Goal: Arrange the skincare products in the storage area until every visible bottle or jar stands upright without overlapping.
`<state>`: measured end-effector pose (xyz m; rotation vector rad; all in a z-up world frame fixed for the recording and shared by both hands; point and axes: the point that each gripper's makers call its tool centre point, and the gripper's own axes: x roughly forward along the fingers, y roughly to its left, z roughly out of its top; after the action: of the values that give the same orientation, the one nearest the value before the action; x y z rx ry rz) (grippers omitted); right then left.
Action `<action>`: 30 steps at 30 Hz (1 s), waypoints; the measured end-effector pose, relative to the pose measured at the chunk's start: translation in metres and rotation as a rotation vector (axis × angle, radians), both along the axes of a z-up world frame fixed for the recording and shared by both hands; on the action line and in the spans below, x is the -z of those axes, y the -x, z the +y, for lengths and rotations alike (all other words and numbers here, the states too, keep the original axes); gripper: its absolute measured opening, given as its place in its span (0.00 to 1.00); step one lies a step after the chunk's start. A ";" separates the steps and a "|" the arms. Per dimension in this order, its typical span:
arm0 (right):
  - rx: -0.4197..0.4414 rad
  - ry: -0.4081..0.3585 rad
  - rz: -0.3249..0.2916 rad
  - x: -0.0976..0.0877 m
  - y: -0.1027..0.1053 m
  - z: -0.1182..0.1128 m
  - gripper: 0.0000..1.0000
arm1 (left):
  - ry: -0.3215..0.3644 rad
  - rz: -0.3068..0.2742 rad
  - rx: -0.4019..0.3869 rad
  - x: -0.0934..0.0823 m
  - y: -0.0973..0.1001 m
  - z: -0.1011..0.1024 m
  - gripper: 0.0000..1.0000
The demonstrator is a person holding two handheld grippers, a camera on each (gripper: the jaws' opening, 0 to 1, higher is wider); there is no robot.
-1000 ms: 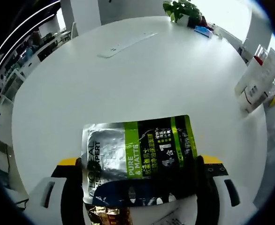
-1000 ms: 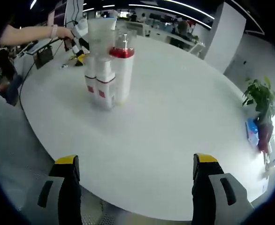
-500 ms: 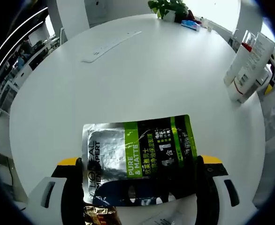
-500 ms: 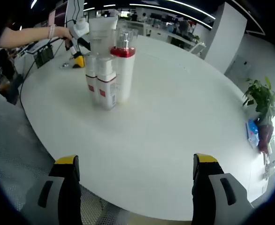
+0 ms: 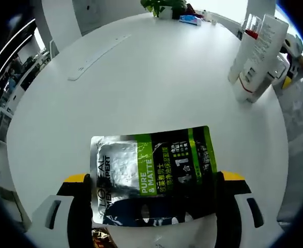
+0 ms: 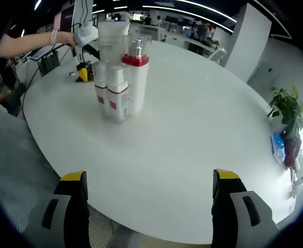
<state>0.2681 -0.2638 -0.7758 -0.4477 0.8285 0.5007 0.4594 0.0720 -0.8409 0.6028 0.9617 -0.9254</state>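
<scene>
A silver, green and black skincare pouch (image 5: 151, 175) is held flat between the jaws of my left gripper (image 5: 154, 206), above the near part of the round white table (image 5: 141, 77). A cluster of white bottles and tubes with red trim (image 5: 255, 57) stands upright at the far right of the left gripper view. In the right gripper view the same cluster (image 6: 120, 77) stands ahead and to the left, with a red-collared pump bottle (image 6: 136, 77) in it. My right gripper (image 6: 149, 206) hangs open over the table's edge (image 6: 141, 227), holding nothing.
A white power strip (image 5: 97, 57) lies on the far left of the table. A potted plant (image 6: 286, 111) and a blue item (image 6: 278, 147) sit at the far rim. A person's arm (image 6: 32, 41) holds another gripper tool (image 6: 84, 39) behind the bottles.
The left gripper view has swung, so the bottle cluster sits larger and further left in it; the pouch stays between the jaws. The right gripper view has shifted only slightly.
</scene>
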 end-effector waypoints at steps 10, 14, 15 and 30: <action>-0.009 0.000 -0.006 -0.001 0.000 0.001 1.00 | -0.013 -0.002 0.070 -0.006 0.030 -0.021 0.94; -0.008 -0.001 -0.007 -0.002 0.000 0.002 1.00 | -0.024 -0.002 0.111 -0.004 0.029 -0.027 0.94; -0.009 -0.001 -0.006 -0.002 0.001 0.002 1.00 | -0.024 -0.002 0.114 -0.004 0.029 -0.029 0.94; -0.012 -0.008 -0.011 -0.003 0.002 0.004 1.00 | -0.031 0.026 0.198 -0.004 0.061 -0.051 0.94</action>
<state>0.2662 -0.2600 -0.7729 -0.4479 0.8131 0.5115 0.3980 0.0207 -0.8366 0.7238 0.9526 -1.0978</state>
